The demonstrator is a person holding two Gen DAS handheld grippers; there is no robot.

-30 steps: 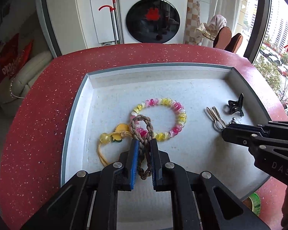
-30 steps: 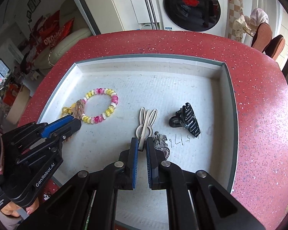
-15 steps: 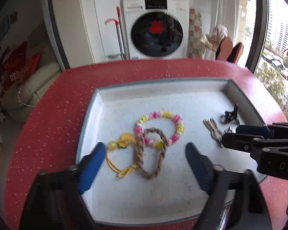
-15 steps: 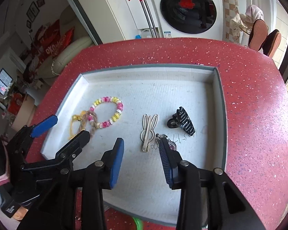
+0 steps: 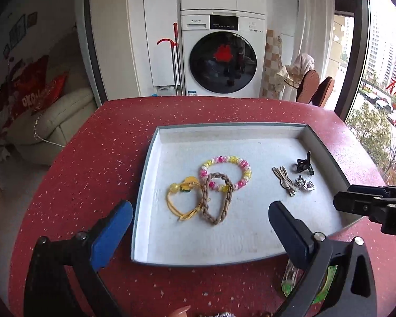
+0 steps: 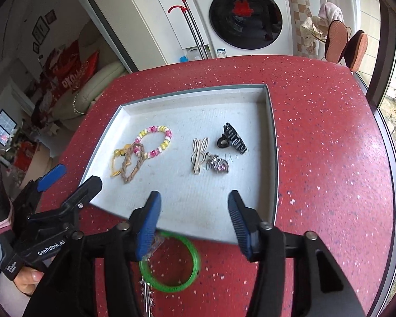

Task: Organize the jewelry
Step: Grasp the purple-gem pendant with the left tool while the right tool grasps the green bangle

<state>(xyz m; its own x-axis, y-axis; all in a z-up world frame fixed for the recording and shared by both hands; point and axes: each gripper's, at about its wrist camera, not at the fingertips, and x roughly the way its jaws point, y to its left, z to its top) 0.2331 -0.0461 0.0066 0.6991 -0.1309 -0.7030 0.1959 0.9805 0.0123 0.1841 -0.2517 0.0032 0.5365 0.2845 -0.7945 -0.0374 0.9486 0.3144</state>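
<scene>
Jewelry lies in two clusters on the floor of the shallow white tray (image 5: 150,158) on the red table (image 5: 92,158). Toward the left tongs (image 5: 200,227) sit the beaded bracelet (image 5: 225,172), the braided cord loop (image 5: 216,198) overlapping it, and the yellow cord (image 5: 182,200). Toward the right tongs (image 6: 195,222) sit the rabbit-shaped clip (image 6: 199,154), the black claw clip (image 6: 232,140) and a small silver charm (image 6: 219,164). The left tongs stand spread wide, still opening a touch, with nothing between them; the right tongs are opening too, also empty. What looks left to tidy is the green bangle (image 6: 171,262), outside the tray just off its near edge, directly beneath the right tongs, so the right hand is the nearer. It lies flat, so I'd judge one tong has to reach inside the ring.
</scene>
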